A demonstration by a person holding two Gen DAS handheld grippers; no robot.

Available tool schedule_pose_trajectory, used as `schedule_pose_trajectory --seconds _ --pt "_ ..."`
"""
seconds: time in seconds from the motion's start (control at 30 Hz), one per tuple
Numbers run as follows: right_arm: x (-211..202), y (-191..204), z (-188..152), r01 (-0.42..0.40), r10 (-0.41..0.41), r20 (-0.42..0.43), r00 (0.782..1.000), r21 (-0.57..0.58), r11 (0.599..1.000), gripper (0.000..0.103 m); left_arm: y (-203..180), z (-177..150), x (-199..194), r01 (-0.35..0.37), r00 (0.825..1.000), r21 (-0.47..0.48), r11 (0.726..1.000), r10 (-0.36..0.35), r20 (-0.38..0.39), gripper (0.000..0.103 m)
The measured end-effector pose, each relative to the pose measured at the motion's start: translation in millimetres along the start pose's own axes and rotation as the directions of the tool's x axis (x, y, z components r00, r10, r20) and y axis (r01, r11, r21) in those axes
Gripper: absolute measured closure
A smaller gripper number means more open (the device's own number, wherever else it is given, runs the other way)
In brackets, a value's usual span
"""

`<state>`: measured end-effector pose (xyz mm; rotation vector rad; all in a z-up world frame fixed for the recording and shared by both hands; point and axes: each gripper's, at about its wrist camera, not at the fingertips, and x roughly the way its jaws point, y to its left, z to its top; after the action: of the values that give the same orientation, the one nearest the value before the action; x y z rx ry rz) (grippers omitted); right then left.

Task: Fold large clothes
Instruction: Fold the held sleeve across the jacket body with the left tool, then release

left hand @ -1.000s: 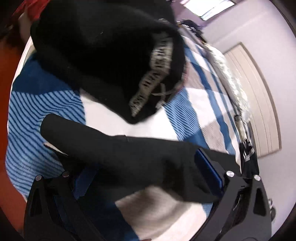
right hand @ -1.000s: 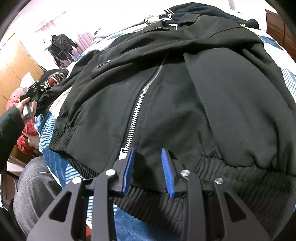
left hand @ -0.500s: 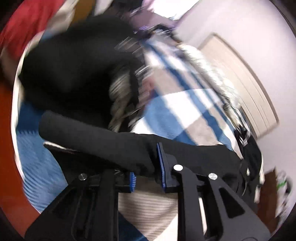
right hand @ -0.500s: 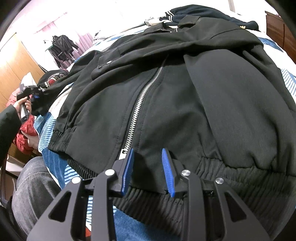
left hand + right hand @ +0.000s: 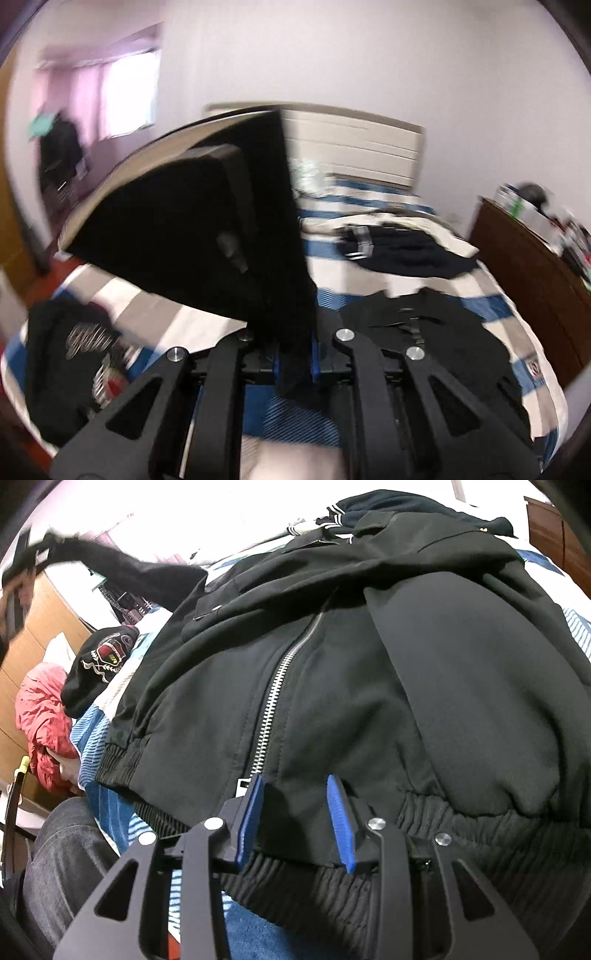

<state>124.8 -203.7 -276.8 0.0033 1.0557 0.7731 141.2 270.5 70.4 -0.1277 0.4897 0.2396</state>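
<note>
A black zip-up jacket (image 5: 369, 686) lies front-up on the bed, its zipper (image 5: 273, 690) running to the ribbed hem (image 5: 480, 834). My left gripper (image 5: 293, 354) is high above the bed. Its jaws are closing, and its pads pinch the jacket's sleeve (image 5: 207, 229), which fans up in front of the camera. In the right wrist view that sleeve (image 5: 140, 572) stretches up to the far left. My right gripper (image 5: 295, 812) rests at the hem beside the zipper's end. Its jaws are opening, with jacket fabric between the blue pads (image 5: 340, 823) but no pinch visible.
A black printed garment (image 5: 99, 664) and a red one (image 5: 44, 709) lie at the bed's left edge. A navy garment with striped cuffs (image 5: 399, 247) lies further up the striped cover (image 5: 369, 288). A brown cabinet (image 5: 528, 273) stands on the right. A person's jeans-clad leg (image 5: 62, 845) is close by.
The left gripper shut on the sleeve, then swung up and rolled, lifting the sleeve off the bed. The right gripper stayed at the hem, its jaws a little wider.
</note>
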Motion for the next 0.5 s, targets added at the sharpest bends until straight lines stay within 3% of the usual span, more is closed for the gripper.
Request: schedule_pose_trajectory --seconds 0.1,0.23,0.37,0.5 --pt "1.6 2.4 1.5 0.008 -0.008 -0.015 1.000 0.003 1.000 0.066 -70.3 17.6 21.5 0.082 0.997 0.114 0.990 -0.082 -0.007 0.092" --pt "2.8 1.0 3.8 0.003 -0.003 -0.038 0.999 0.011 1.000 0.066 -176.4 11.0 79.9 0.186 0.982 0.216 0.958 -0.178 -0.058 0.092" --pt "3.8 -0.3 4.9 -0.003 0.004 -0.045 0.999 0.014 1.000 0.065 -289.2 -29.9 139.8 0.291 0.954 0.325 0.900 -0.246 -0.173 0.092" --pt "5.2 -4.3 8.1 -0.023 0.025 -0.065 0.998 0.027 0.999 0.065 -369.6 -95.3 205.7 0.344 0.925 0.399 0.850 -0.234 -0.298 0.092"
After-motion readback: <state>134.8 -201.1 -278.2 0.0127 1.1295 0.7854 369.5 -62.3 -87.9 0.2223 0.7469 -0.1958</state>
